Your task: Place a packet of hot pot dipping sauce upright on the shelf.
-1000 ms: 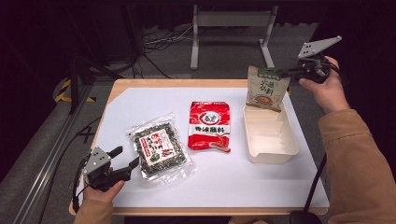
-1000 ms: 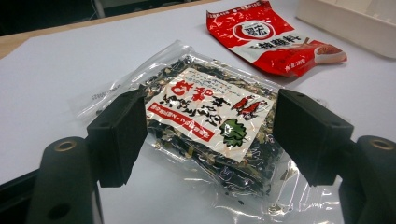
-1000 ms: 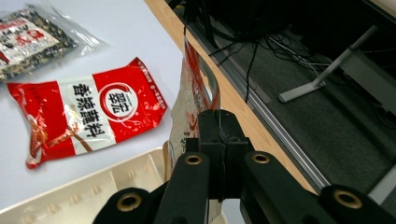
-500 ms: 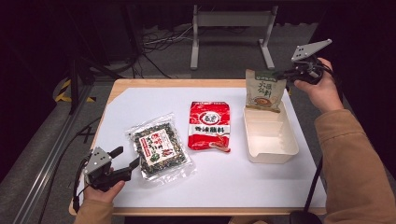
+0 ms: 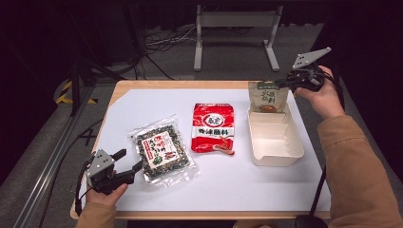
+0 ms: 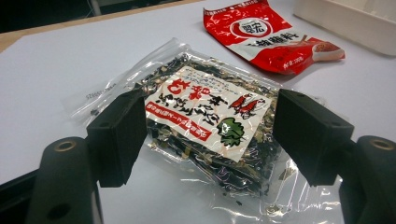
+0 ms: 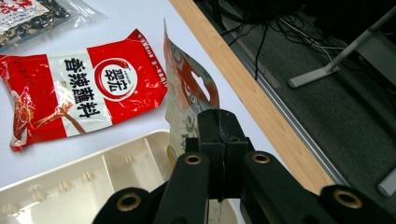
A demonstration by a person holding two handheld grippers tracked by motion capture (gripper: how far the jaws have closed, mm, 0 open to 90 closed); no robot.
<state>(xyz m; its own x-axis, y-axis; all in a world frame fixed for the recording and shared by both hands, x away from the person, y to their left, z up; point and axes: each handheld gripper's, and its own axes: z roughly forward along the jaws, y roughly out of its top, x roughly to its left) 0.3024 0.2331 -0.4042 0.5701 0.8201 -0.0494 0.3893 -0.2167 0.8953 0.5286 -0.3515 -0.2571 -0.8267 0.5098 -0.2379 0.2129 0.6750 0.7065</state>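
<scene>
White table: pouch [image 5: 268, 97] upright, top up

The seaweed bag [image 5: 161, 154] is laid left of the sauce packet [image 5: 213, 128]; the tray [image 5: 274, 140] is set right, with a pouch [image 5: 267, 98] held upright at its far end.

Lowered since a second ago: right gripper [image 5: 284, 83], clamped on the top edge of the green-topped pouch [image 5: 268, 98]. Pouch's bottom end now down at the far end of the cream tray [image 5: 279, 154], hanging upright there.
</scene>
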